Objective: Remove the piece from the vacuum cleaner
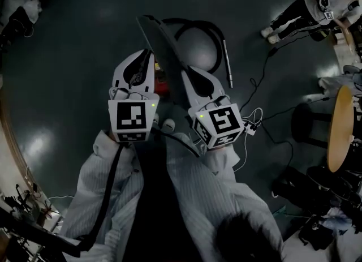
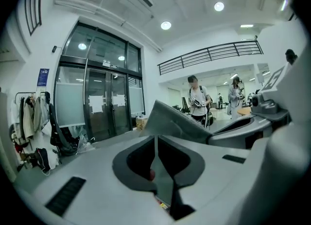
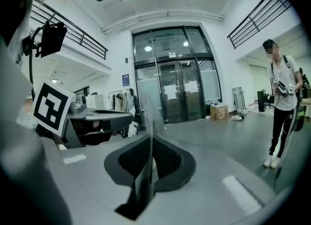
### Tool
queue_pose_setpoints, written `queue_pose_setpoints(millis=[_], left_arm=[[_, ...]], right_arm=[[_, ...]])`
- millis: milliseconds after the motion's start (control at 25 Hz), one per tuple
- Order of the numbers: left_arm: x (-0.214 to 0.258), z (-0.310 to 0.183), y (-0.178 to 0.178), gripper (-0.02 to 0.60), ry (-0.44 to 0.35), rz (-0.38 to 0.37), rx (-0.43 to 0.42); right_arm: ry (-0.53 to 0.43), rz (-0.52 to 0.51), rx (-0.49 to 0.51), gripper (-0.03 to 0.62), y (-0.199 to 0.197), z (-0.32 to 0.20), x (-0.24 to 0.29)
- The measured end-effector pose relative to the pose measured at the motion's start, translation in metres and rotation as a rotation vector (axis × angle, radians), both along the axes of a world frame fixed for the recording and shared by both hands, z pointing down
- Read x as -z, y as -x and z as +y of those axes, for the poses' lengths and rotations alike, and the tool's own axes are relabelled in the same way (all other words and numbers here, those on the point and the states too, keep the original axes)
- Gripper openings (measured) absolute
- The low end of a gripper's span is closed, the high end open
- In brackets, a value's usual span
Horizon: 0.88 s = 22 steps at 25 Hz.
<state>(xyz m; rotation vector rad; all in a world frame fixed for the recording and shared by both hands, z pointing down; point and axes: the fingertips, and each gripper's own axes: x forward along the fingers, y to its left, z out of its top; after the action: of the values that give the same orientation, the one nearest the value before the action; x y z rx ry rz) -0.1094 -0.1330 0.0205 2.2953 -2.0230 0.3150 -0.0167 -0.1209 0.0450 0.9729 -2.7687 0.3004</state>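
Head view: the round vacuum cleaner [image 1: 199,48] lies below, and the thin grey piece [image 1: 158,34] appears lifted clear of it, so removal looks done. The left gripper [image 1: 147,57] and right gripper [image 1: 185,73] both pinch it, jaws narrow; only setting it aside remains.

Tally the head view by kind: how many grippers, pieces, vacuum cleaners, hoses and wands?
Grippers: 2, left gripper and right gripper
Piece: 1, clamped by both grippers
Vacuum cleaner: 1
Hose: 1
Wand: 1
Total: 6
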Motion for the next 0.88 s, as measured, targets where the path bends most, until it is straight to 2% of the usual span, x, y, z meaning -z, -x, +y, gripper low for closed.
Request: queue_pose_setpoints(millis=[400,880], left_arm=[[0.009,-0.004,-0.003,0.026,-0.019,-0.014,-0.024],[-0.005,-0.019,-0.033,0.026,0.005,-0.030,-0.047]], right_arm=[[-0.006,0.008,-0.007,0.021,0.000,0.000,0.003],[0.004,0.012,-0.020,0.021,-0.027,-0.012,-0.005]])
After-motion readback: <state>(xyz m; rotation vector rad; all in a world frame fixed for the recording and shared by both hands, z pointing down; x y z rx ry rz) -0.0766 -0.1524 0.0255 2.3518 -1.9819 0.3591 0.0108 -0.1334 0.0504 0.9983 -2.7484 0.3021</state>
